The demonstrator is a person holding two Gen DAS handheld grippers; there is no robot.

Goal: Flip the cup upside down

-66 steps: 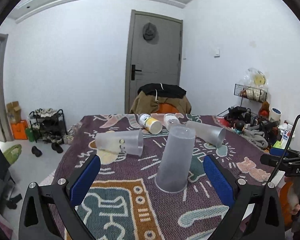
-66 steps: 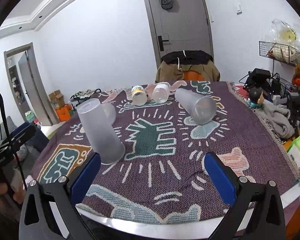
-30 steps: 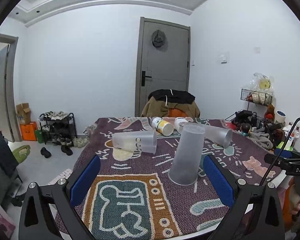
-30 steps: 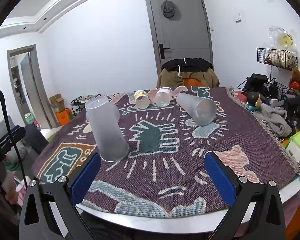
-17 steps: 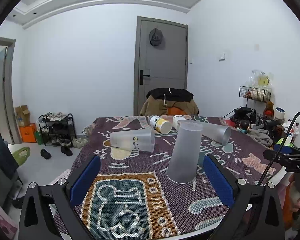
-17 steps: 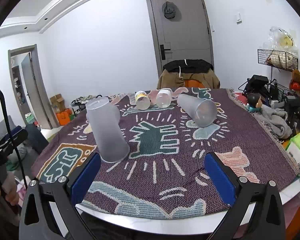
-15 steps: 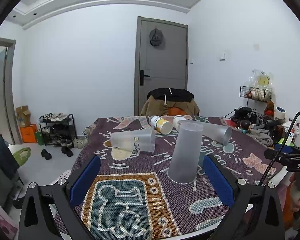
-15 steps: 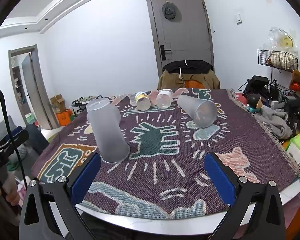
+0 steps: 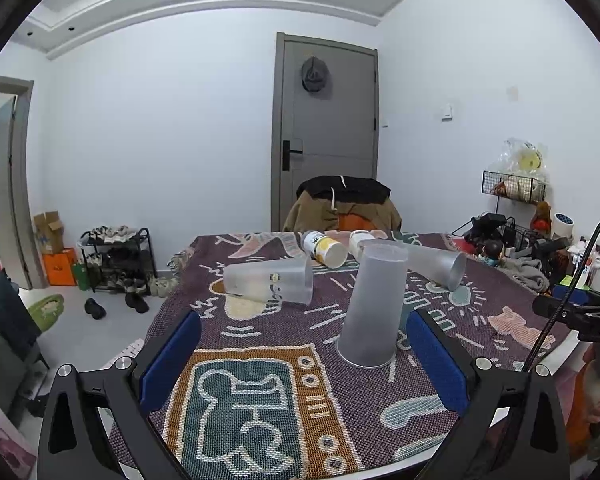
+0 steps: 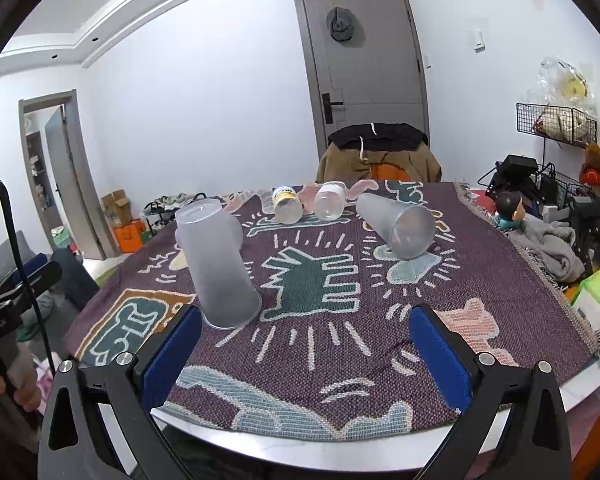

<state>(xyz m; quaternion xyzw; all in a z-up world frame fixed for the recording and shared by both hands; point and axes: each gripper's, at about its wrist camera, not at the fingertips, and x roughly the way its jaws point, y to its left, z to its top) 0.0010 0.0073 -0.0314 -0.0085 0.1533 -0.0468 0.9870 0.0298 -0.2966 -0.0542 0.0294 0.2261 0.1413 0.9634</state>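
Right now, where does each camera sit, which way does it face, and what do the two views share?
Left wrist: on the left gripper, near the table's left corner, facing the door; blue-padded fingers frame the upside-down cup; the other handset shows far right.
Right wrist: on the right gripper, at the table's near edge, facing the door; fingers apart, empty.
Shared: the upside-down cup, the frosted cup lying on its side, patterned cloth.

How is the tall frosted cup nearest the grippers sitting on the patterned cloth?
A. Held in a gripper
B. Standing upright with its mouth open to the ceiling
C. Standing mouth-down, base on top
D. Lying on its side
C: the frosted cup stands free with its wide rim on the cloth and its narrower closed base on top.
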